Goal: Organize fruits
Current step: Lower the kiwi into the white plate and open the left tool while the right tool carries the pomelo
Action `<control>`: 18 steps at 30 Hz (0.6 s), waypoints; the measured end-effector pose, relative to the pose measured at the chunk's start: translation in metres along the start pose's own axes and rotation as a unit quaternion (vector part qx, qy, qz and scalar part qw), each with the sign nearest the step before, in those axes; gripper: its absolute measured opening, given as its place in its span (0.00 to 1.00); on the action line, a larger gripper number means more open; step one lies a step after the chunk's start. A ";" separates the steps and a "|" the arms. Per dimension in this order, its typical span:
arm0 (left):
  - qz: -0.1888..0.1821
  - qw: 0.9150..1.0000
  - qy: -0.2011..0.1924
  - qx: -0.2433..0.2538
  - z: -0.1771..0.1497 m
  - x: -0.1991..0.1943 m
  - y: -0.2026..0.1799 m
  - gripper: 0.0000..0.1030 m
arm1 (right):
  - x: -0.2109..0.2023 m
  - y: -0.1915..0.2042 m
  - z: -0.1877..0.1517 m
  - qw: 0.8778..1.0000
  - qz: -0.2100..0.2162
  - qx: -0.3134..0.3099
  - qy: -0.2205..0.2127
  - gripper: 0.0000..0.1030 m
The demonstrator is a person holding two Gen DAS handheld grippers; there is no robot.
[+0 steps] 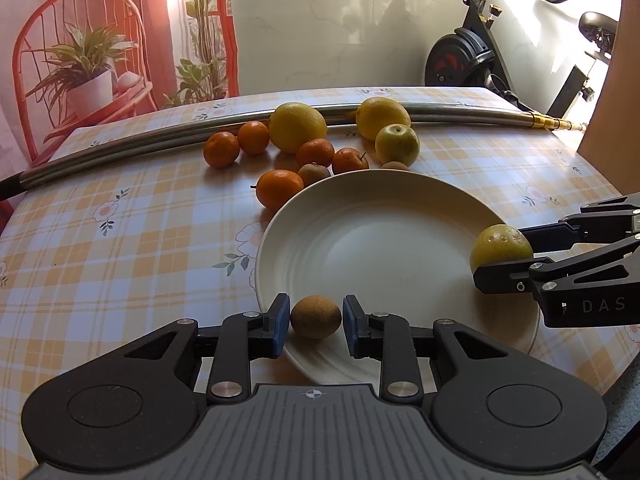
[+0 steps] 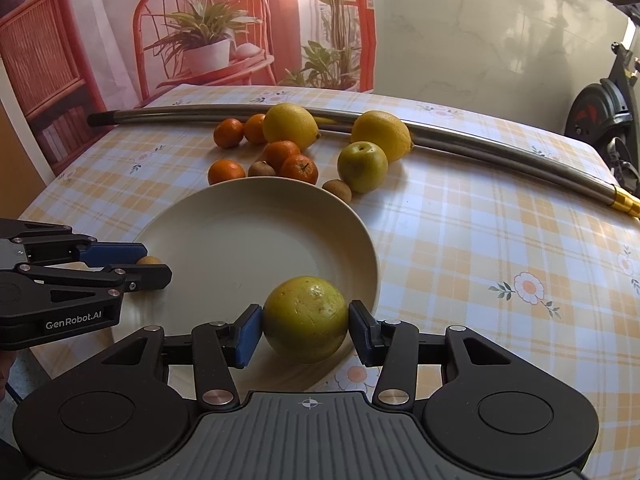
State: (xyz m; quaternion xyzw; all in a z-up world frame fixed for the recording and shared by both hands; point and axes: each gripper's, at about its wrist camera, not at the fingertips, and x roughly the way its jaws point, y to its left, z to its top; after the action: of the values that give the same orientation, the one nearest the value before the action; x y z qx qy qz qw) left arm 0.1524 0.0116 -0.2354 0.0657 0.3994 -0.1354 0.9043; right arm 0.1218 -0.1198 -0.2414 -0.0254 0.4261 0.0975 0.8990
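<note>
A white plate [image 1: 400, 208] sits mid-table, also in the right wrist view [image 2: 180, 220]. My left gripper [image 1: 316, 326] straddles a small brown kiwi [image 1: 316, 317] at the plate's near rim; small gaps show on both sides, so it is open. The kiwi peeks out in the right wrist view [image 2: 149, 261]. My right gripper [image 2: 306, 330] is shut on a yellow-green fruit [image 2: 306, 318] over the plate's right rim, also seen from the left wrist [image 1: 500, 250]. Tangerines [image 1: 280, 189], lemons [image 1: 298, 127] and a green apple [image 1: 397, 145] lie behind the plate.
A long metal pole [image 1: 160, 136] lies across the far side of the table behind the fruit. The checked tablecloth [image 1: 120, 240] covers the table. An exercise bike [image 1: 472, 56] stands beyond the far right corner. A printed backdrop hangs at the back left.
</note>
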 end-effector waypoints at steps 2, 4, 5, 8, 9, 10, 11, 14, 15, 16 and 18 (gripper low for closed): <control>0.000 1.000 0.000 0.000 0.000 0.000 0.000 0.30 | 0.000 0.000 0.000 1.000 0.000 0.000 0.000 0.42; 0.000 1.000 0.000 0.000 0.000 0.000 0.000 0.30 | 0.000 0.000 0.000 1.000 0.000 0.000 -0.001 0.42; 0.000 1.000 0.000 0.000 0.000 0.000 0.000 0.30 | 0.000 0.001 0.000 1.000 -0.001 0.000 -0.002 0.42; 0.000 1.000 -0.001 -0.001 0.000 0.000 0.000 0.30 | 0.001 0.000 0.000 1.000 -0.001 0.000 -0.002 0.42; 0.001 1.000 -0.002 -0.002 0.000 0.000 0.000 0.30 | 0.001 0.000 0.000 1.000 -0.001 0.000 -0.002 0.42; 0.001 1.000 -0.004 -0.003 -0.001 -0.001 0.000 0.31 | 0.001 0.000 0.000 1.000 -0.001 0.000 -0.002 0.42; 0.000 1.000 -0.006 -0.003 -0.001 -0.002 0.000 0.34 | 0.000 0.000 0.000 1.000 -0.002 0.000 -0.003 0.42; 0.002 1.000 -0.018 -0.004 -0.001 -0.006 -0.001 0.40 | -0.003 -0.001 0.001 1.000 -0.003 0.001 -0.014 0.42; 0.003 1.000 -0.022 -0.003 0.000 -0.007 -0.001 0.41 | -0.005 -0.001 0.002 1.000 -0.002 0.002 -0.019 0.42; 0.005 1.000 -0.026 -0.002 0.000 -0.008 -0.002 0.43 | -0.006 -0.002 0.002 1.000 -0.001 0.002 -0.025 0.42; 0.009 0.999 -0.032 0.000 0.001 -0.009 -0.002 0.44 | -0.010 -0.004 0.004 0.999 -0.002 0.005 -0.036 0.42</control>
State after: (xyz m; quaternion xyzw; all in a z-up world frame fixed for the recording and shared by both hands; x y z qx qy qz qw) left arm 0.1464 0.0110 -0.2281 0.0651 0.3692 -0.1293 0.9180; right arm 0.1200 -0.1248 -0.2313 -0.0181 0.3942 0.0944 0.9140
